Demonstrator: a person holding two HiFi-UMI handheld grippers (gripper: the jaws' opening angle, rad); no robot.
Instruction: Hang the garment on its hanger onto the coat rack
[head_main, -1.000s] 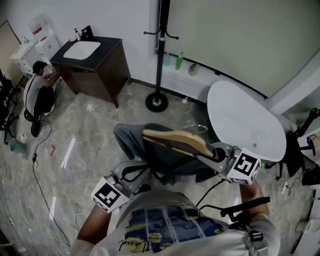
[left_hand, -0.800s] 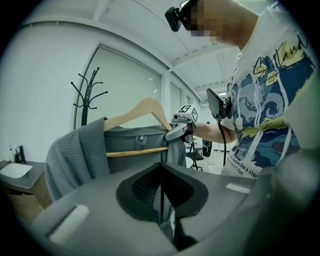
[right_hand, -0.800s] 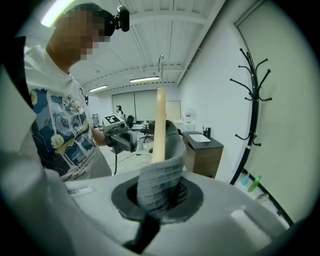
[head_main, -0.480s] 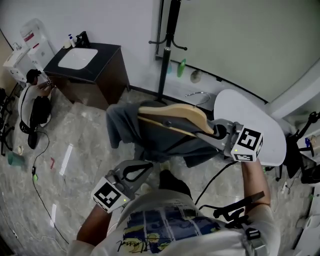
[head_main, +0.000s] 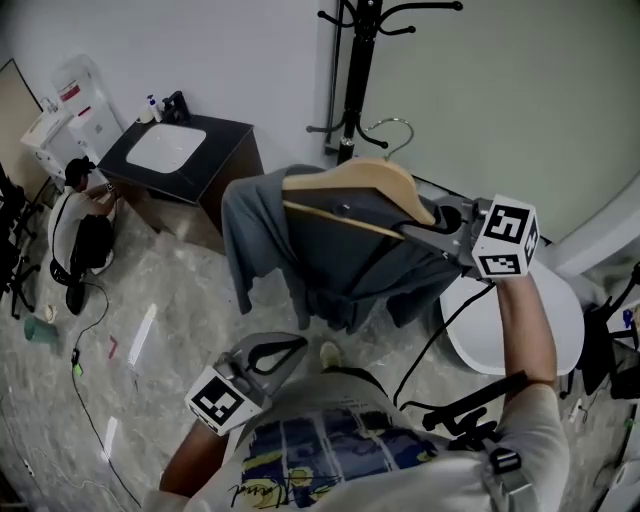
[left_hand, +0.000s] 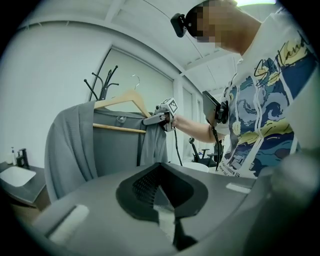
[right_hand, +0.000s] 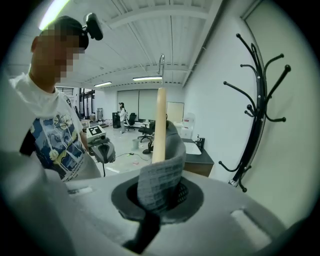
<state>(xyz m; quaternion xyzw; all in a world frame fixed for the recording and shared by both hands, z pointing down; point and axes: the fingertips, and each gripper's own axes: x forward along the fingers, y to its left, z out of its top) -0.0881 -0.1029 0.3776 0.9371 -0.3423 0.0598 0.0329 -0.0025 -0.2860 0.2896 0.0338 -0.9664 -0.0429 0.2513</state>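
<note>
Garment (head_main: 300, 260) weight matters here, so begin nearest you: your left gripper (head_main: 272, 352), low by your chest with jaws together on nothing, could nudge the grey cloth steady if it swings. Beyond it, your right gripper (head_main: 432, 224) is clamped on one end of the wooden hanger (head_main: 350, 185), with the garment draped over it in mid-air. Keep the hanger level, turn its wire hook (head_main: 388, 135) toward the coat rack (head_main: 362, 60) behind, and lift above a prong before lowering.
</note>
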